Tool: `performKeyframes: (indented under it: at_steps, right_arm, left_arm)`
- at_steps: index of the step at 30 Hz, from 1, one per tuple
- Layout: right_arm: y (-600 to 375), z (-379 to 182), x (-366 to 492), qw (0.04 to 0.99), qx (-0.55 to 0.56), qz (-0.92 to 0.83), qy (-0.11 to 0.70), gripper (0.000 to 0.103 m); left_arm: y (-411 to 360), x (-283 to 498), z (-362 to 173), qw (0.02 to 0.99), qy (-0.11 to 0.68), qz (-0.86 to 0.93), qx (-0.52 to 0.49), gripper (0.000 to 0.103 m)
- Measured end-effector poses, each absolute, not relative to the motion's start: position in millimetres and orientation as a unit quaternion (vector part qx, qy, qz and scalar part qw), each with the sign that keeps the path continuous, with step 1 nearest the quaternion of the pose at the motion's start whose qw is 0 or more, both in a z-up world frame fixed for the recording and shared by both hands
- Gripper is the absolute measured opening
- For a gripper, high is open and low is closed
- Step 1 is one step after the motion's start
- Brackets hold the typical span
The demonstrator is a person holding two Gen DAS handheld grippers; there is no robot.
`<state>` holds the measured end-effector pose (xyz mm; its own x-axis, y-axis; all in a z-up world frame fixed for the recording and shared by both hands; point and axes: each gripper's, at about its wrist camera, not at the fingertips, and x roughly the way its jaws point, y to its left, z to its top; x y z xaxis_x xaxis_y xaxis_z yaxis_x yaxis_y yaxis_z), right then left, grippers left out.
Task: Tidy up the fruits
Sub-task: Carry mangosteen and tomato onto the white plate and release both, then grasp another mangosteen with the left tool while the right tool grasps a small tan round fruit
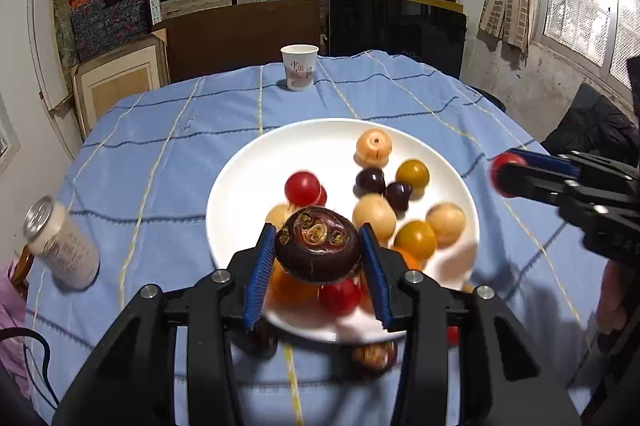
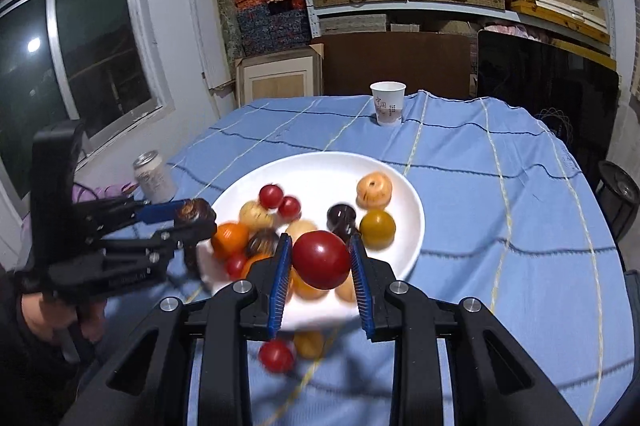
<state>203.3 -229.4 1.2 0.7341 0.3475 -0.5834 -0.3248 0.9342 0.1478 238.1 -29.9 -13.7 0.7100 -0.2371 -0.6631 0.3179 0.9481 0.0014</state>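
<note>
My left gripper (image 1: 318, 252) has its blue fingers (image 1: 259, 274) closed part-way on a dark brown water chestnut (image 1: 318, 246), pressed on both flanks and held above the near rim of the white plate (image 1: 248, 162). My right gripper (image 2: 320, 266) is all but shut on a red tomato (image 2: 321, 259), which sits between its fingers (image 2: 280, 280) over the plate's near edge (in the left wrist view the same tomato shows at the tip of that gripper, beyond the plate's right rim).

The plate lies near the middle of the tabletop (image 1: 160, 166), which is covered by a blue cloth with pale and dark lines. On the plate: red tomatoes (image 1: 303, 187), two dark purple fruits (image 1: 370, 181), yellow-green round fruits (image 1: 413, 173), pale peeled fruits (image 1: 374, 146), and orange ones at the near rim, partly hidden by my fingers. Off the plate, on the cloth toward the near edge, lie a red tomato (image 2: 276, 355) and a pale orange fruit (image 2: 309, 343) (both blurred).

A paper cup (image 1: 299, 67) stands upright at the far edge. A drink can (image 1: 60, 240) stands near the left edge.
</note>
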Motion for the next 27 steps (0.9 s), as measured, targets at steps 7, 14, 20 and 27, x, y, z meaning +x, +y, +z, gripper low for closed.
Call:
performKeyframes:
  at_steps: [7,14,20,27]
  right_arm:
    - [-205,-24,267,0.926,0.006,0.167,0.34,0.03]
    - [-201,-18,257,0.932,0.01,0.17,0.319,0.053]
    - [-220,-18,206,0.934,0.027,0.17,0.314,0.054]
    - [-230,-48,150,0.923,0.021,0.171,0.345,0.054]
  left_arm:
    - [-36,281,-27,0.916,0.373,-0.142,0.044,0.042]
    - [-22,279,-23,0.926,0.357,-0.123,0.023,0.078]
    - [11,239,-12,0.933,0.339,-0.118,0.012,0.09]
    - [55,201,-44,0.921,0.38,-0.08,0.031,0.091]
